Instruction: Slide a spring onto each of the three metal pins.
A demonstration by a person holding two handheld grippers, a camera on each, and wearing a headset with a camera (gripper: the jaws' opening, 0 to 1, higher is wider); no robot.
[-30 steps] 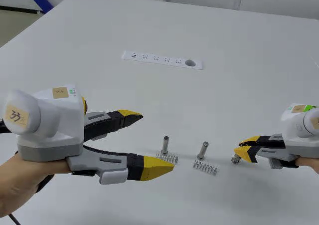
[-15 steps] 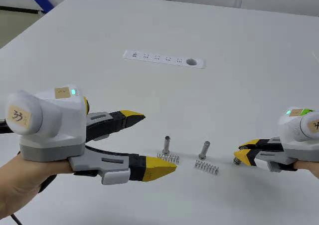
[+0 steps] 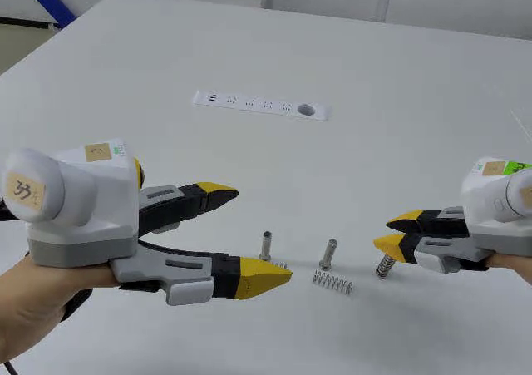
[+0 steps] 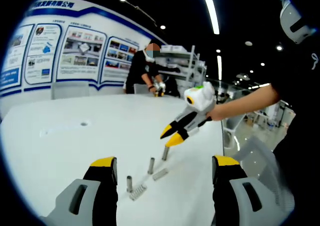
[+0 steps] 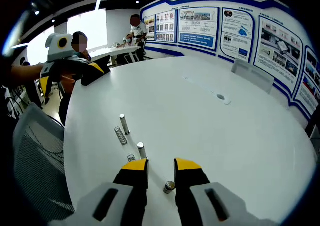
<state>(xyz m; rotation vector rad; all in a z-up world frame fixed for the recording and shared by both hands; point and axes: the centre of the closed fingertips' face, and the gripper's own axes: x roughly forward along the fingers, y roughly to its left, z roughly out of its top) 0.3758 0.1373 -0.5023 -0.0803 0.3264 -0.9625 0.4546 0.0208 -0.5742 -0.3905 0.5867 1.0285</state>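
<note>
Three short metal pins stand in a row on the white table. The right pin has a spring around it. The middle pin and the left pin are bare. One loose spring lies in front of the middle pin, and another spring lies by the left pin, partly hidden behind a finger. My right gripper hovers just above the sprung pin, open a little and holding nothing. Left of the row, my left gripper is wide open, and the pins stand ahead of it.
A white power strip lies farther back on the table. People stand at another table in the room behind. A mesh chair is at the table's edge.
My right gripper was shut low at the right pin; it has opened and lifted slightly, leaving the spring on that pin. The left gripper has held still; the head camera shifted a little.
</note>
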